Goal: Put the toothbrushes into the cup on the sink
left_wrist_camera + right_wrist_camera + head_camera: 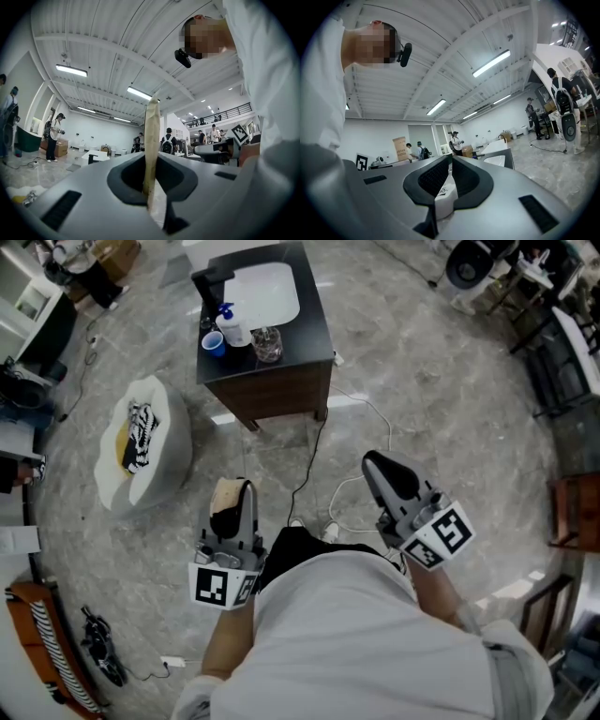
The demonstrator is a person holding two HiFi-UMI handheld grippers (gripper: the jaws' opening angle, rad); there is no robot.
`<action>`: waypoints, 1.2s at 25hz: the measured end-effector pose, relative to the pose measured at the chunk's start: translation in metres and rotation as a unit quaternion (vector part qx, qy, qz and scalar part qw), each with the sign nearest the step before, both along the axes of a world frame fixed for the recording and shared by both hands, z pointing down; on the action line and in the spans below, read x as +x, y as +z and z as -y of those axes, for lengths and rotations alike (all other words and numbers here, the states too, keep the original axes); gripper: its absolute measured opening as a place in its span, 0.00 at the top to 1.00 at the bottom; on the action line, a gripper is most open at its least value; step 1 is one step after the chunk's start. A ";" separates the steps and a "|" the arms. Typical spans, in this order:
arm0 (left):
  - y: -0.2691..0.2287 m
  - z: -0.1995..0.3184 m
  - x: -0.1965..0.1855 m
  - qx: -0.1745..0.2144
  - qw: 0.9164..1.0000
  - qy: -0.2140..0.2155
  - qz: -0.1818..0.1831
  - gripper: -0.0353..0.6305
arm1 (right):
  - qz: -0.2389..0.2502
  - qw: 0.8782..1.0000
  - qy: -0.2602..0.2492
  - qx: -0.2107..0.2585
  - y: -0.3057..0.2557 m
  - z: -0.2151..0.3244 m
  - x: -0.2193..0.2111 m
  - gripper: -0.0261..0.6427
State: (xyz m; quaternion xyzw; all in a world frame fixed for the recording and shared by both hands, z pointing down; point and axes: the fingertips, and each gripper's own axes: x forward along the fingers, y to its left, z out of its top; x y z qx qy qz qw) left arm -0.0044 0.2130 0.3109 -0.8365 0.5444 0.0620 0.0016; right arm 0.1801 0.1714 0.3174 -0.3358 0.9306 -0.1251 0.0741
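Note:
Far ahead in the head view stands a dark sink cabinet (281, 381) with a white basin (264, 292). On its top are a blue cup (214, 344), a clear glass cup (267, 343) and a spray bottle (232, 326). My left gripper (232, 491) is close to my body and shut on a flat tan pack (225, 498). In the left gripper view the tan pack (151, 136) stands upright between the jaws of the left gripper (151, 161). My right gripper (377, 465) is beside it. In the right gripper view the right gripper (451, 161) is shut on a white pack (443, 199).
A white round cushion (164, 451) with a striped cloth lies on the stone floor to the left. A cable (314, 465) runs from the cabinet toward my feet. Furniture lines the room's edges, and several people stand far off in both gripper views.

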 end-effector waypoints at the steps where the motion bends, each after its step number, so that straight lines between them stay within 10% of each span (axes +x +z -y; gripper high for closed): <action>1: 0.000 0.000 0.001 -0.001 1.000 -0.002 0.000 0.89 | 0.000 1.000 -0.003 -0.002 0.001 -0.001 0.001 0.89; 30: 0.018 0.010 -0.025 -0.017 0.999 -0.035 -0.004 0.89 | 0.004 1.000 -0.027 -0.007 0.012 0.024 -0.022 0.89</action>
